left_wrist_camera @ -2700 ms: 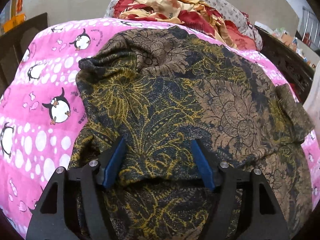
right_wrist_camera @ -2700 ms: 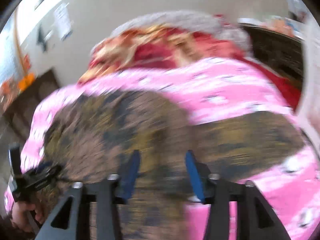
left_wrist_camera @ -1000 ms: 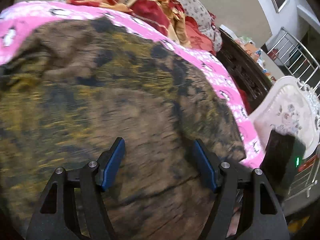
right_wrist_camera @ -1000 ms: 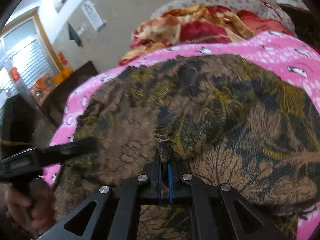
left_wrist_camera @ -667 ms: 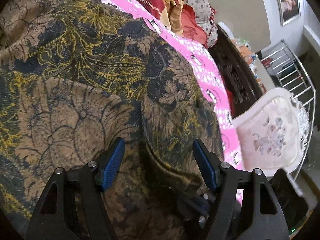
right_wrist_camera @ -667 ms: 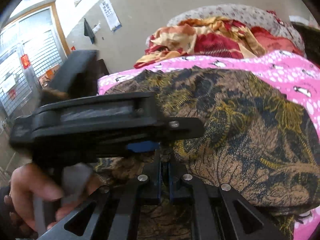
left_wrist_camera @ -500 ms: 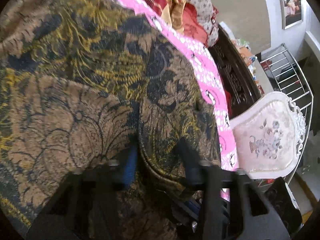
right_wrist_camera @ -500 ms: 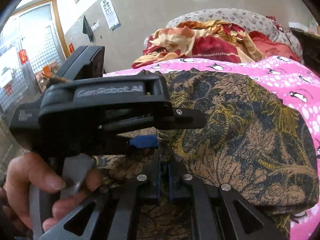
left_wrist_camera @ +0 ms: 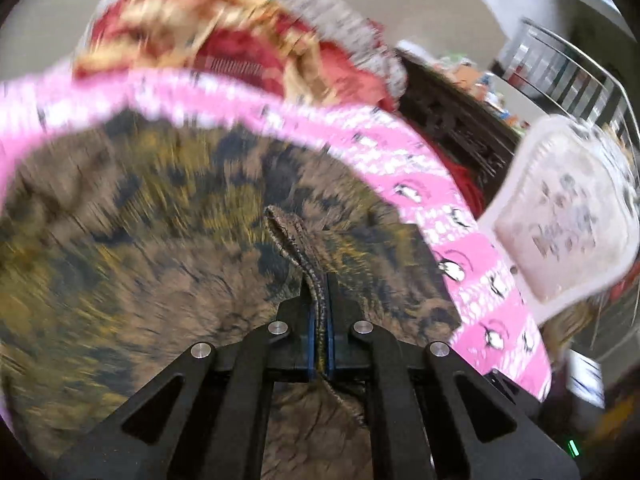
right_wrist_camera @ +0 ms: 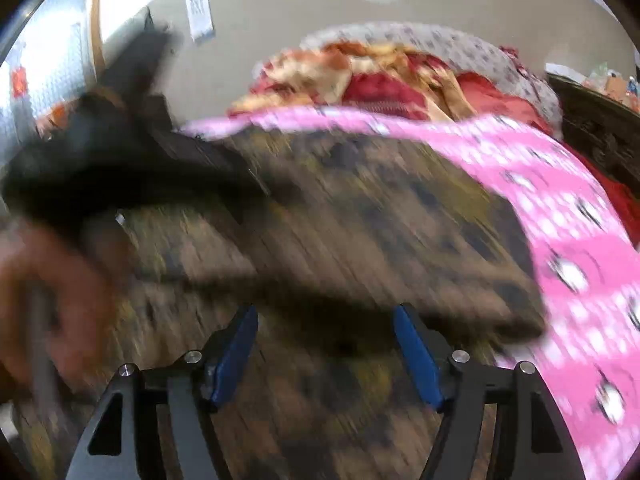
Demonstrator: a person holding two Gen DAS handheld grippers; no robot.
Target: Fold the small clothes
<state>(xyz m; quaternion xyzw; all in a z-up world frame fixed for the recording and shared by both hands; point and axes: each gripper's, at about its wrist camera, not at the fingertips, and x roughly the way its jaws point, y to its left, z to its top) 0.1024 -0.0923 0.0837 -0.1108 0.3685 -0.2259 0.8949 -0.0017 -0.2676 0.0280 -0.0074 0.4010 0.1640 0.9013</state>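
Observation:
A brown, black and yellow patterned garment (left_wrist_camera: 132, 248) lies spread over a pink penguin blanket (left_wrist_camera: 460, 216). My left gripper (left_wrist_camera: 319, 300) is shut on a hemmed edge of the garment, which stands up between the blue pads. In the right wrist view the garment (right_wrist_camera: 360, 240) is blurred by motion. My right gripper (right_wrist_camera: 326, 344) is open and empty just above it. The left gripper (right_wrist_camera: 120, 168) and the hand holding it show blurred at the left of that view.
A heap of red and cream bedding (left_wrist_camera: 224, 44) lies at the far end of the blanket. A white upholstered chair (left_wrist_camera: 560, 216) and a metal rack (left_wrist_camera: 580, 80) stand to the right. Dark carved wooden furniture (left_wrist_camera: 452, 128) runs along the bed's right side.
My left gripper has shut on the garment's edge and lifted it. My right gripper has let go of the garment and opened. Both views are now blurred by motion.

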